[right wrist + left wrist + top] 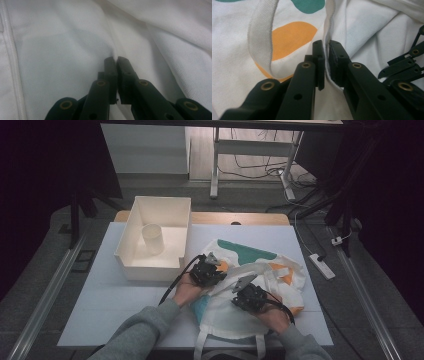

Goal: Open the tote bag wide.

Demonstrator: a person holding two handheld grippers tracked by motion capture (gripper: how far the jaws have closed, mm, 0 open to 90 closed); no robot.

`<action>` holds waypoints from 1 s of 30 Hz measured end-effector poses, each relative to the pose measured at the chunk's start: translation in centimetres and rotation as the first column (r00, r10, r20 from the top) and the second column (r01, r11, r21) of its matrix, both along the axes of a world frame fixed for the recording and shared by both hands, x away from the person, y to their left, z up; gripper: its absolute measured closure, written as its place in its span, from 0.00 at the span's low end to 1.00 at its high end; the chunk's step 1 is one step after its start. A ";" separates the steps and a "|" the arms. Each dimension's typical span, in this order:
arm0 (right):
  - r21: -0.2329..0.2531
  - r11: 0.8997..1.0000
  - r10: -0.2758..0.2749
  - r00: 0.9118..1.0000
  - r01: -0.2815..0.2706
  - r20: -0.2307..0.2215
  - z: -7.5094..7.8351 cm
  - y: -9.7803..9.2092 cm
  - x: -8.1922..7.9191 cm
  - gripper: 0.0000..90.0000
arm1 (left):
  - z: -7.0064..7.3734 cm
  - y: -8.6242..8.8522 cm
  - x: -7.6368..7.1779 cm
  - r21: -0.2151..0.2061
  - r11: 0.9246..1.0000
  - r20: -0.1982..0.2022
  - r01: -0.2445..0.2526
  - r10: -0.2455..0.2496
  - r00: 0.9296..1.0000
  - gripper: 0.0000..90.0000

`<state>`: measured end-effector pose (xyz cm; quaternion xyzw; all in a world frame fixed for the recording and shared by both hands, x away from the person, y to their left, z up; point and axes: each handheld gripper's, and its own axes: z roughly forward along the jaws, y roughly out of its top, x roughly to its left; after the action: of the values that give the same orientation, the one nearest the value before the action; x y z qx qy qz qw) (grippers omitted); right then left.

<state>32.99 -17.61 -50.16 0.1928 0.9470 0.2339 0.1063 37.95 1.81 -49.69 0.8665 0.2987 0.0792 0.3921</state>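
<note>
**On the tabletop, both tools pinch the bag**

On the tabletop (125,295) lies a crumpled white cloth bag (260,270). The left tool (325,63) is clamped on a seam edge, the right tool (116,75) on a fold, likely to pull the cloth flat

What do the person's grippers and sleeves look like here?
Both the left gripper and right gripper are black with brass-coloured rivets, each topped by a grey three-cornered plate and trailing a black cable. The person wears grey sleeves.
</note>
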 end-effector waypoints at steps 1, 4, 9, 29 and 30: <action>0.003 1.000 0.002 1.000 -0.002 0.005 0.0 0.0 0.0 0.98 | 0.0 0.0 0.0 0.000 1.000 0.000 0.000 0.000 1.000 0.91; 0.017 1.000 0.002 1.000 -0.002 0.010 0.1 -0.2 -0.1 0.99 | 0.0 0.1 0.1 0.001 1.000 -0.001 0.002 -0.002 1.000 0.91; 0.084 0.996 0.005 1.000 -0.005 -0.003 1.0 -0.9 -0.2 0.99 | 0.1 0.1 0.0 -0.006 1.000 0.011 -0.004 0.004 1.000 0.92; 0.251 0.967 0.068 0.997 -0.055 -0.043 2.7 -1.8 -2.4 1.00 | 1.3 0.8 -0.5 -0.049 0.998 0.078 -0.035 0.039 0.996 0.95; 0.257 0.965 0.071 0.996 -0.057 -0.045 2.8 -1.9 -2.5 1.00 | 1.3 0.8 -0.5 -0.052 0.998 0.078 -0.037 0.041 0.996 0.96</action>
<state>30.47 -19.50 -47.41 0.1805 0.9173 0.3517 0.0475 37.45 2.62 -48.39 0.8465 0.3018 0.1137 0.4236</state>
